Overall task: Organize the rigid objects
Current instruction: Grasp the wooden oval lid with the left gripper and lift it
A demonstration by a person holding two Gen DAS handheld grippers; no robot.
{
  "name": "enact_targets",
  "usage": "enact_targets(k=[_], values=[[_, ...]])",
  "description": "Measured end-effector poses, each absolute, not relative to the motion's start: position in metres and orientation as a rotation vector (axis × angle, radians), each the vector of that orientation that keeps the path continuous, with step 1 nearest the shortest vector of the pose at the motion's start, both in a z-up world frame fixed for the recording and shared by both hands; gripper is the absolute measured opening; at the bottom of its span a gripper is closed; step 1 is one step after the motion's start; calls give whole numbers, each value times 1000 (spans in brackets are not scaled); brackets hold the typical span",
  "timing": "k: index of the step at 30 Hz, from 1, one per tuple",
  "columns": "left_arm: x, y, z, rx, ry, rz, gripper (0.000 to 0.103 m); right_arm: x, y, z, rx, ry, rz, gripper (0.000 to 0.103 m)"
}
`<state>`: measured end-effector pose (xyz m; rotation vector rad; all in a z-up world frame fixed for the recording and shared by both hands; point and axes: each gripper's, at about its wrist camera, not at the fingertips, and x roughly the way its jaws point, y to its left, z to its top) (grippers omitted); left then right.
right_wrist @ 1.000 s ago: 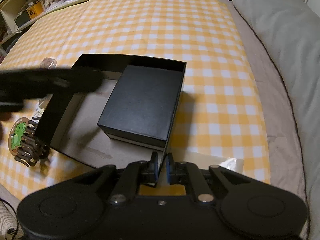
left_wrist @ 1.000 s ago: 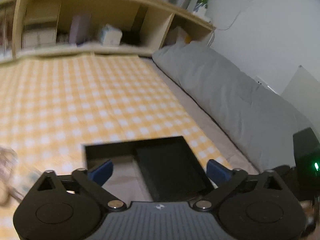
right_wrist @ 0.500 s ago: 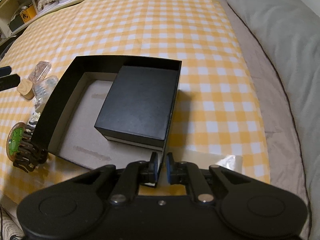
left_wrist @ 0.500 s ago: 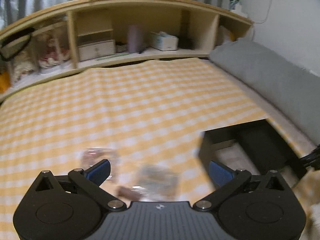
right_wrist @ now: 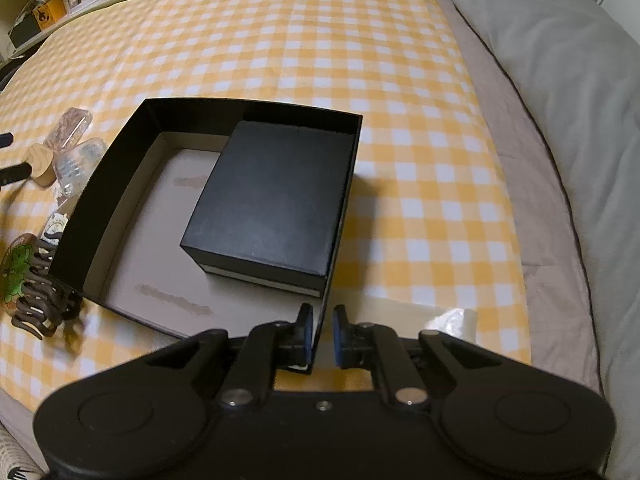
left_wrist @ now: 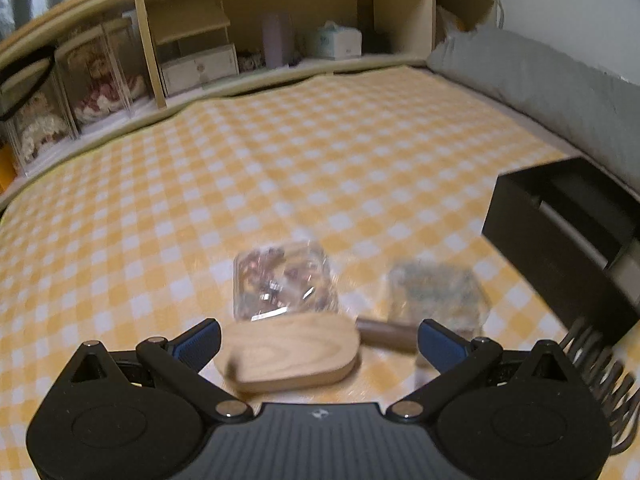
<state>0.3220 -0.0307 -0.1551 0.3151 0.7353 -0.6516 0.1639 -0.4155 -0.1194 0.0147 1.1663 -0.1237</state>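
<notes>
My left gripper (left_wrist: 318, 342) is open, its jaws either side of a wooden hairbrush (left_wrist: 290, 356) lying on the yellow checked cloth. Beyond it lie two clear plastic cases (left_wrist: 284, 282) of small items. My right gripper (right_wrist: 320, 334) is shut on the near right wall of the open black tray box (right_wrist: 116, 184), which holds a smaller closed black box (right_wrist: 272, 200). The brush (right_wrist: 40, 160) and cases (right_wrist: 74, 160) also show at the left of the right wrist view, beside the tray. A dark claw hair clip (right_wrist: 40, 304) and a green frog badge (right_wrist: 16, 272) lie by the tray's near left corner.
A grey bolster (right_wrist: 560, 92) runs along the right of the bed. A wooden shelf unit (left_wrist: 240, 48) with boxes and clear cases stands at the far end. A crinkled clear wrapper (right_wrist: 452, 320) lies just right of my right gripper.
My left gripper swung left from over the black tray to the small items and now straddles the wooden brush. My right gripper kept its hold on the tray wall.
</notes>
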Motion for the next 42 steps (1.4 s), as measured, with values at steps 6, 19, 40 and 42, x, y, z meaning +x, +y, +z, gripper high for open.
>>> enact_targets(k=[6, 19, 40, 42], values=[[332, -22, -170, 260, 771, -661, 103, 164, -417, -119, 11, 1171, -124, 11], [340, -24, -172, 249, 746, -587, 92, 166, -417, -121, 7, 1173, -131, 13], [345, -27, -181, 274, 792, -521, 92, 164, -414, -116, 8, 1156, -155, 13], [344, -28, -182, 276, 792, -519, 92, 164, -414, -115, 9, 1153, -159, 13]])
